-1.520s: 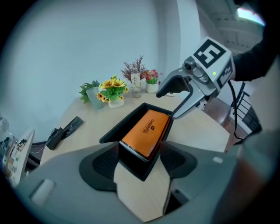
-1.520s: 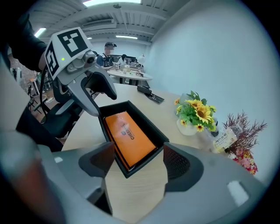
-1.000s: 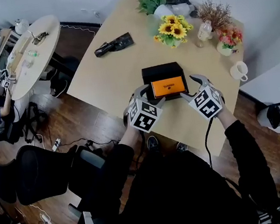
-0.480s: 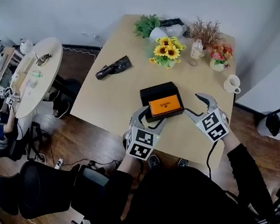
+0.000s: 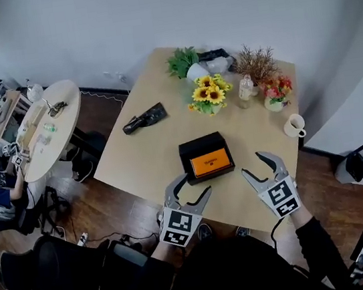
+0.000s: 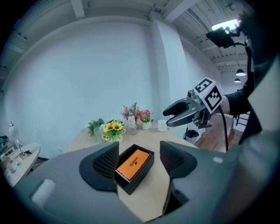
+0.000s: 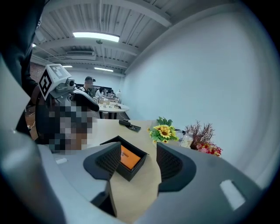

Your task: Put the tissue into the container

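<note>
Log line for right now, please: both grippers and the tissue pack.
left gripper: open, empty | right gripper: fingers just closing partway, nothing between | orange tissue pack: inside black box on table

I see a black container (image 5: 195,145) with an orange tissue pack (image 5: 210,162) on my pale tan table (image 5: 142,153). The sunflowers (image 5: 208,93) are yellow with dark centres, the mug (image 5: 293,125) white.
</note>
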Action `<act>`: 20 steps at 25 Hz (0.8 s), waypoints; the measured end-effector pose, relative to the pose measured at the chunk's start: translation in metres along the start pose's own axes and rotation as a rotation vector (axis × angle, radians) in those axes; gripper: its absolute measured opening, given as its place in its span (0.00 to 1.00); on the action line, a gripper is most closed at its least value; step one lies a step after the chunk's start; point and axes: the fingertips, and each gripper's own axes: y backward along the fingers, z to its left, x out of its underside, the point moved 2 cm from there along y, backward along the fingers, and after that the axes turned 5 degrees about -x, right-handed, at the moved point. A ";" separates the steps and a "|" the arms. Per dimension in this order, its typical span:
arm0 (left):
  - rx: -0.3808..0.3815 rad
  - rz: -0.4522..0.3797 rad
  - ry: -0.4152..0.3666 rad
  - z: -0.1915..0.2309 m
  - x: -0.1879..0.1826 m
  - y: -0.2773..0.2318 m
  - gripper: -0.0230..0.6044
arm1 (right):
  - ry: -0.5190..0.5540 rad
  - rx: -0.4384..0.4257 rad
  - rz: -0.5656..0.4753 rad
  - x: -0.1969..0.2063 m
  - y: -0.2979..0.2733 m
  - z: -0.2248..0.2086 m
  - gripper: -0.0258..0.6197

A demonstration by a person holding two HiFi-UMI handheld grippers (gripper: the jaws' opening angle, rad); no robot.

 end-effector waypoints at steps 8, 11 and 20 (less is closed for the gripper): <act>-0.057 -0.098 0.015 0.013 -0.020 0.031 0.48 | -0.089 0.089 -0.111 -0.016 0.039 -0.015 0.42; -0.068 -0.111 0.015 0.015 -0.021 0.038 0.48 | -0.118 0.112 -0.147 -0.022 0.051 -0.017 0.41; -0.098 -0.289 -0.013 0.009 -0.050 0.056 0.48 | -0.145 0.154 -0.279 -0.047 0.079 -0.012 0.37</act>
